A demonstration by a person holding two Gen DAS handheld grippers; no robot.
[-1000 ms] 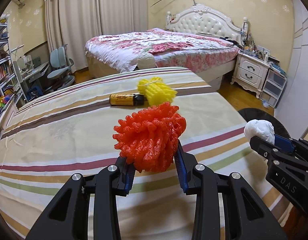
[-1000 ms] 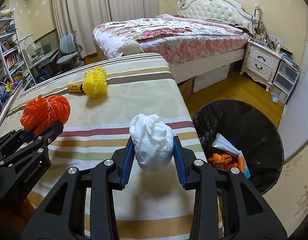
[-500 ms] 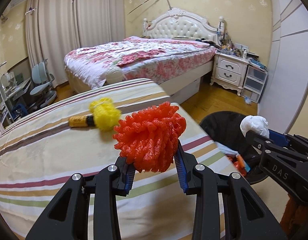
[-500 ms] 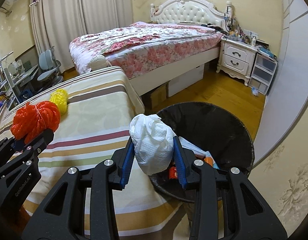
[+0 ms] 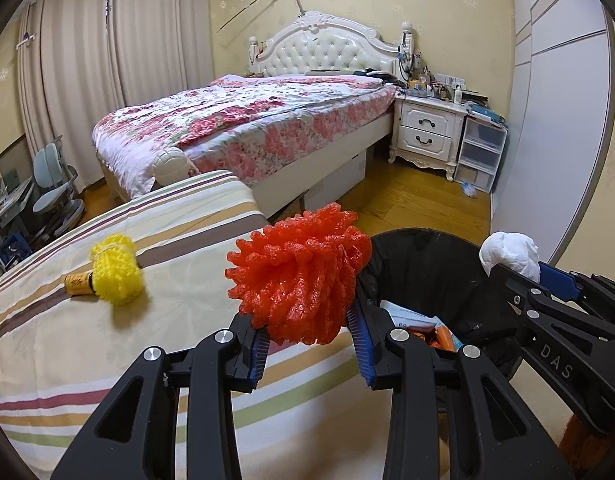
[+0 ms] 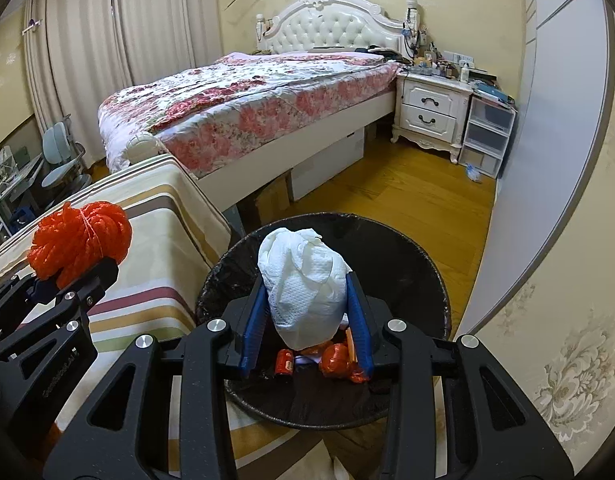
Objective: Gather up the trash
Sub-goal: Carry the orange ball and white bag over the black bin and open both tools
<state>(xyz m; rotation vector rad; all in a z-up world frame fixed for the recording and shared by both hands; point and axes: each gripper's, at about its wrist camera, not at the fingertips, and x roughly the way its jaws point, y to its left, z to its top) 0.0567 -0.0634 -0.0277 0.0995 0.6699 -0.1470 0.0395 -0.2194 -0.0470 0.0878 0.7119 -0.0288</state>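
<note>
the right gripper point(image 6: 307, 312) is clamped on a crumpled white paper towel wad point(image 6: 305, 286) and hangs over the open mouth of the black-lined trash bin point(image 6: 435, 280), so letting go should drop it straight onto the wrappers already inside. the left gripper point(image 5: 309, 320) pinches an orange foam fruit net point(image 5: 297, 276), bunched and spiky, above the right edge of the striped tablecloth point(image 5: 67, 344), near the bin's rim, likely next in line. a yellow foam net point(image 5: 117, 268) lies against a small brown bottle point(image 5: 78, 283) further in on the cloth, both uncollected.
</note>
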